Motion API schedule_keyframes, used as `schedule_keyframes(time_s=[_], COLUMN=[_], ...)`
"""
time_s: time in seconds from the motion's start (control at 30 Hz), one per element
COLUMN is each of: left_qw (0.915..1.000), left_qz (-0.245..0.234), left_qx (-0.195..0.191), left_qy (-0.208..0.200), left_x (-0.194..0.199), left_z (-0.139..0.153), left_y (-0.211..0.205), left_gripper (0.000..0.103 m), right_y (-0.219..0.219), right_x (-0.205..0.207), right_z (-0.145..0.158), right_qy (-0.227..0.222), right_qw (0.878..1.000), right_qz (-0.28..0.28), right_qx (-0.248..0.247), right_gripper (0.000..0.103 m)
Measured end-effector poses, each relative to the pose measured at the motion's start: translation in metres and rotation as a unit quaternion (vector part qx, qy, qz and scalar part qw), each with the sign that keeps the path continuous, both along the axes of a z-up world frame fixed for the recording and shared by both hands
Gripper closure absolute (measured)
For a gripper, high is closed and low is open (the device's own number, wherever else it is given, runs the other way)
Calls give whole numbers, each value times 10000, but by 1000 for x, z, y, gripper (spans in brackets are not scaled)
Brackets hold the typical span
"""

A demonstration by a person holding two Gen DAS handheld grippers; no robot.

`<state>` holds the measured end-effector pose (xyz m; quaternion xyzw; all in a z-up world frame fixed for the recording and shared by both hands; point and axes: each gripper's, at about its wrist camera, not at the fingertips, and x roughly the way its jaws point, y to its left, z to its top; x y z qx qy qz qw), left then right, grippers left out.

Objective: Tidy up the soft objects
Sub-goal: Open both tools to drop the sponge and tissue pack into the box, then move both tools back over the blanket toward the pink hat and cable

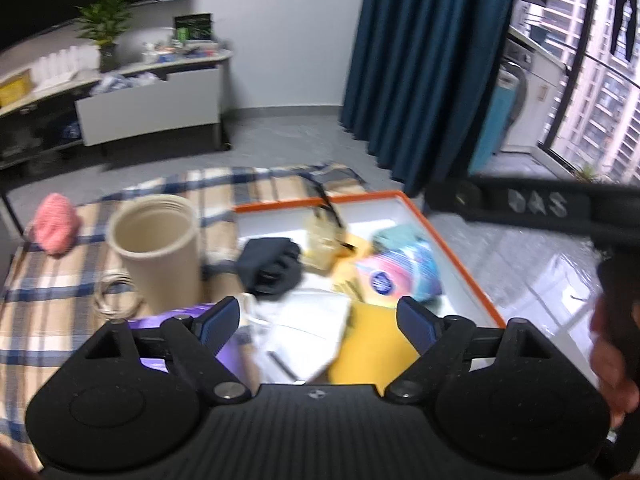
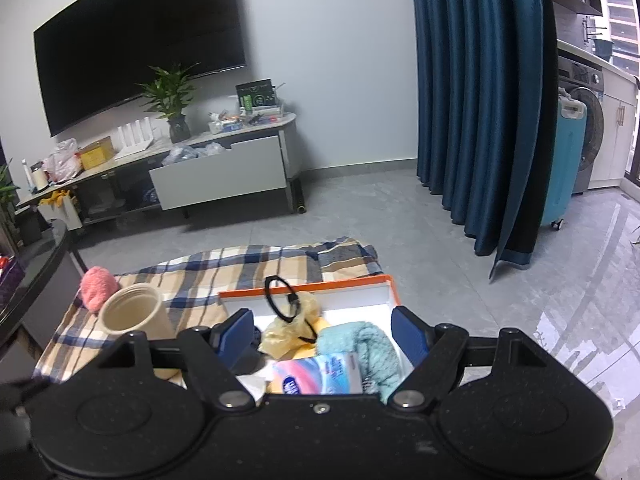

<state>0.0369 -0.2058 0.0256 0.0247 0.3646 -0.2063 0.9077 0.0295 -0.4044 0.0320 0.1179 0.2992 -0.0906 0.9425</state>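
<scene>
An orange-rimmed white box (image 1: 452, 240) (image 2: 394, 290) sits on a plaid cloth (image 1: 52, 312) (image 2: 208, 268). It holds a dark cloth (image 1: 272, 266), a yellowish bag with a black hair band (image 1: 324, 240) (image 2: 294, 322), a teal towel (image 2: 372, 344) (image 1: 396, 236), a pink-blue tissue pack (image 1: 392, 272) (image 2: 320, 374), white paper (image 1: 308, 332) and a yellow piece (image 1: 372, 344). My left gripper (image 1: 318, 320) is open and empty above the box's near end. My right gripper (image 2: 322, 332) is open and empty above the box; its body also shows in the left wrist view (image 1: 532, 204).
A beige cylinder container (image 1: 156, 248) (image 2: 134, 316) stands left of the box. A pink knitted item (image 1: 54, 224) (image 2: 98, 286) lies at the cloth's far left. A coiled cable (image 1: 116, 296) and a purple item (image 1: 192, 320) lie near. A TV stand (image 2: 224, 168) and blue curtain (image 2: 480, 100) stand behind.
</scene>
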Motion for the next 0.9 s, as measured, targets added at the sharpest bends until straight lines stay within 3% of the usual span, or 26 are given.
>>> schedule_keyframes(time_s=[0.33, 0.9], left_qw=[9980, 9919], left_qz=[618, 1261], left_qx=[118, 123], left_qy=[-88, -111], left_x=[4, 7], left_z=[10, 14], left_y=[41, 106], left_gripper=[14, 14], right_y=[34, 111], right_x=[-7, 14], right_z=[7, 12], right_qy=[23, 47], right_qw=[9994, 9940], right_qz=[349, 1092], right_qx=[52, 77], right_gripper=[13, 13])
